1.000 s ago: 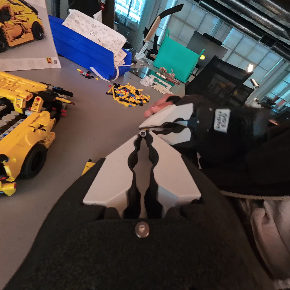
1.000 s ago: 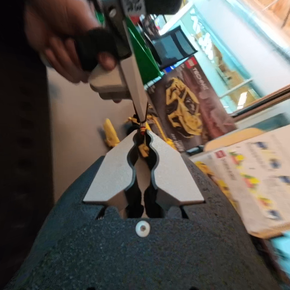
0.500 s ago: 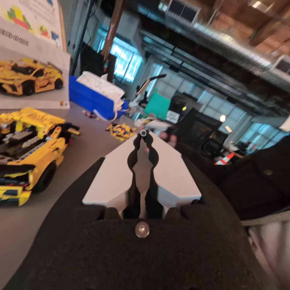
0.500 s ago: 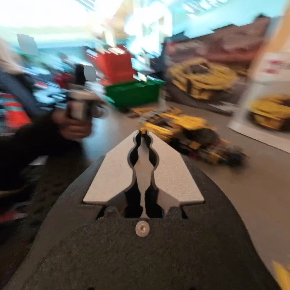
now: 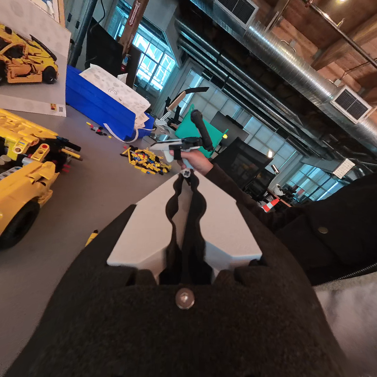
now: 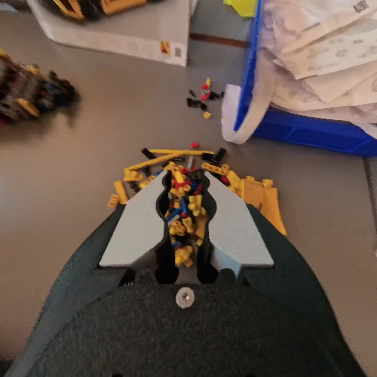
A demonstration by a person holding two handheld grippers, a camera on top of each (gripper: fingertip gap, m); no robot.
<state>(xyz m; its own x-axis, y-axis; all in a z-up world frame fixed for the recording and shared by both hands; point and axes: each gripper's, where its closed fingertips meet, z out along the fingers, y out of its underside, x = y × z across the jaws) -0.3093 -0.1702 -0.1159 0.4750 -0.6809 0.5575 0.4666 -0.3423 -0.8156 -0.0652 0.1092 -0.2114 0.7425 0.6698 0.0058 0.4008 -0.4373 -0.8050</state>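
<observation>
Your left gripper (image 5: 186,173) is raised above the grey table (image 5: 102,191), its tips pinched on a small grey peg (image 5: 186,173). Your right gripper (image 6: 185,173) points down at the pile of small bricks (image 6: 183,204) beside the blue bin (image 6: 306,130), its fingers a narrow way apart and holding nothing. The yellow toy car (image 5: 22,173) stands to the left.

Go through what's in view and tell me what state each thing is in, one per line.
Left hand-held gripper: shut on a small grey cross-holed connector, held above the table.
Right hand-held gripper: open, empty, over the loose pile of yellow, black, red and blue building pieces.
Yellow brick-built car: partly assembled, resting on the grey table.
Blue plastic bin: open, with white patterned paper bags spilling out.
</observation>
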